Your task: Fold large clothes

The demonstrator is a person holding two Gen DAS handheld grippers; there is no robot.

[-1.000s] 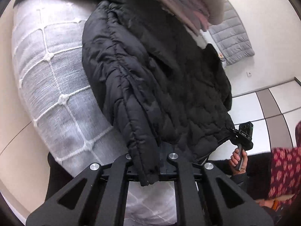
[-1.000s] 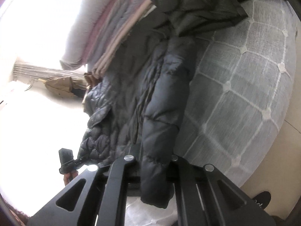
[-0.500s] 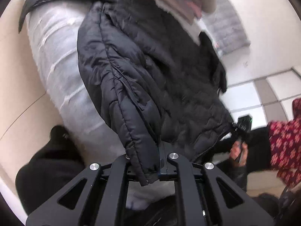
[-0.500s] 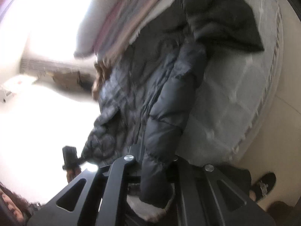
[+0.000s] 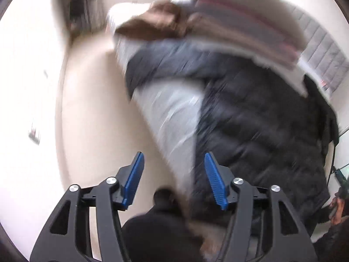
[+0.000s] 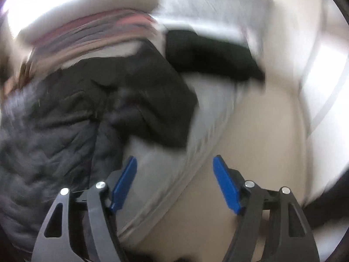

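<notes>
Evidently both grippers are letting go: left gripper (image 5: pixel 174 179) and right gripper (image 6: pixel 174 183) show fingers opening, nothing between them. Black puffer jacket (image 5: pixel 261 131) lies spread on the grey bed (image 5: pixel 172 113), presumably laid flat for folding.

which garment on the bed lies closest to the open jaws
The black puffer jacket, spread across the grey bedspread right by the jaws. The striped folded pile and brown garment lie farther back.

The black puffer jacket (image 5: pixel 261 126) covers the near edge of the grey bedspread (image 6: pixel 165 174); a stack of folded clothes (image 6: pixel 91 32) blocks behind it. The beige floor (image 6: pixel 250 131) is free.
</notes>
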